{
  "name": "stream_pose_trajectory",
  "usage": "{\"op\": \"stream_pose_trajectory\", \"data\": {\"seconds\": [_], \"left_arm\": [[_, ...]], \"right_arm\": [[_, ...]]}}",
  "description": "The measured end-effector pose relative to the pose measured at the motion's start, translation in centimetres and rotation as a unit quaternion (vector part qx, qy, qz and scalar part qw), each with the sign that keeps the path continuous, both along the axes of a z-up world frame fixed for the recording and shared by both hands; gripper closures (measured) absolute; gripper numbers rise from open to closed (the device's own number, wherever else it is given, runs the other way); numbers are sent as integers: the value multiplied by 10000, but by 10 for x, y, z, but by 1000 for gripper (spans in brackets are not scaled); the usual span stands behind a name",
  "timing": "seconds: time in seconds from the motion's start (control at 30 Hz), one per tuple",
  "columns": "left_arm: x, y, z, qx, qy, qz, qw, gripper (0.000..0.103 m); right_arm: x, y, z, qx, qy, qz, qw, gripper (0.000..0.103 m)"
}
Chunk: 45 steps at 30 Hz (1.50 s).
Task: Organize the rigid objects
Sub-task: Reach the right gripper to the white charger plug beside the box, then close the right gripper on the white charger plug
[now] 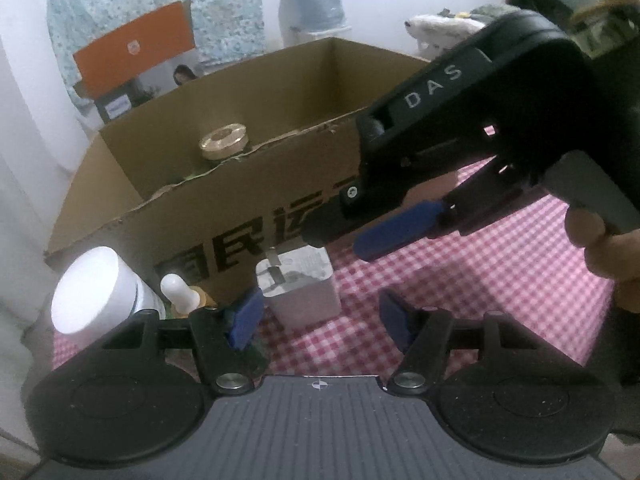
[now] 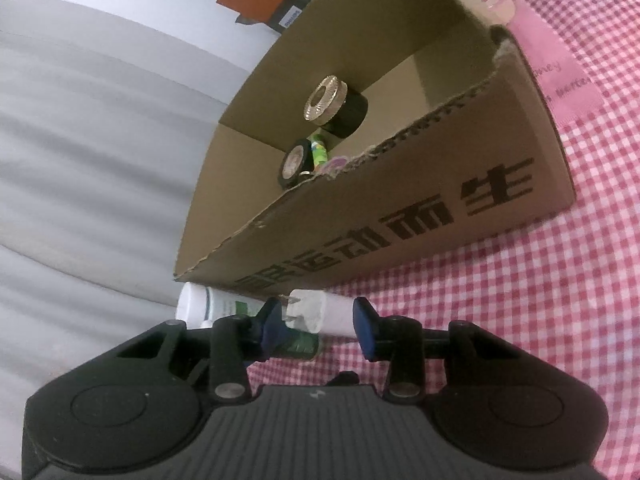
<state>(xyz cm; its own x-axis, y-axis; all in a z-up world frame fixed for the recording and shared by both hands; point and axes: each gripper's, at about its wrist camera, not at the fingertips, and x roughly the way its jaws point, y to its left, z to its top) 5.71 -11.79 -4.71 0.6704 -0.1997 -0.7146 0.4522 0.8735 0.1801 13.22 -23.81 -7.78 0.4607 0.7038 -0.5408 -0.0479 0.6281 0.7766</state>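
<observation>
Risk: right gripper (image 2: 318, 326), jaws apart around white charger (image 2: 320, 312) without pressing, may knock it sideways; left gripper (image 1: 320, 320) hangs released.

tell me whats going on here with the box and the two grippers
A person holds a gripper in each hand, tidying small items into a cardboard box. A gold-lidded jar and tape roll are already inside. Both the left gripper and right gripper are open around the white charger on the checked cloth, not gripping it.
</observation>
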Motion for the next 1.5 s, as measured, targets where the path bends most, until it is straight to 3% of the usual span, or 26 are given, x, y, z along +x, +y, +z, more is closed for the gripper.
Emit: {"op": "stream_pose_trajectory", "data": {"seconds": [0.33, 0.6, 0.8, 0.9, 1.03, 1.5], "left_arm": [[8, -4, -2, -6, 184, 194, 9996, 37], [10, -5, -1, -192, 151, 5, 9997, 36], [5, -13, 4, -302, -3, -334, 9990, 36], [6, -16, 3, -406, 123, -435, 9982, 37], [12, -15, -3, -513, 423, -386, 9970, 39], [22, -20, -5, -561, 465, -361, 9967, 44]], "right_arm": [[17, 13, -6, -138, 61, 188, 9997, 66], [20, 16, -11, -222, 86, 248, 9994, 74], [9, 3, -11, -141, 175, 208, 9995, 74], [4, -4, -7, -226, 178, 138, 9995, 74], [2, -11, -7, -310, 184, 47, 9993, 74], [2, -14, -8, -337, 224, -17, 9992, 73]]}}
